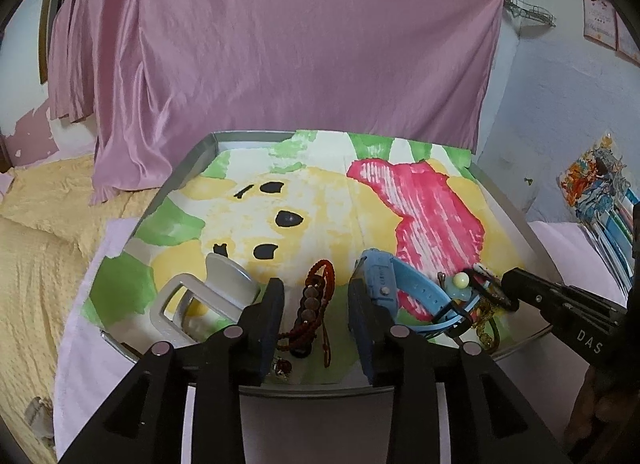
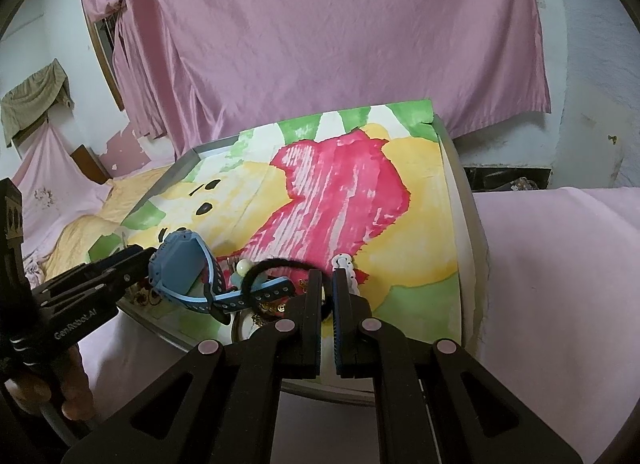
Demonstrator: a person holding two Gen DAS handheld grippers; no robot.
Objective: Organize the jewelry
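Observation:
A grey-rimmed tray point(image 1: 192, 160) lined with a painted bear picture holds the jewelry. My left gripper point(image 1: 316, 300) is open over the near edge. A brown and red bead bracelet point(image 1: 314, 296) lies between its fingers, and the pads stand clear of it. A blue watch point(image 1: 384, 280) point(image 2: 180, 260) leans just right of the right finger. My right gripper point(image 2: 327, 284) point(image 1: 506, 288) is shut on a black hair tie point(image 2: 280, 263). Beside it lie a pearl-topped piece point(image 2: 242, 266), a gold chain point(image 2: 276, 308) and a white dotted clip point(image 2: 344, 264).
A white-grey plastic holder point(image 1: 208, 296) stands left of my left gripper. The tray point(image 2: 466, 224) rests on pink cloth point(image 2: 560, 264). A yellow bedspread point(image 1: 40, 244) lies to the left, a pink curtain point(image 1: 300, 44) hangs behind, and stacked books point(image 1: 612, 216) sit at the far right.

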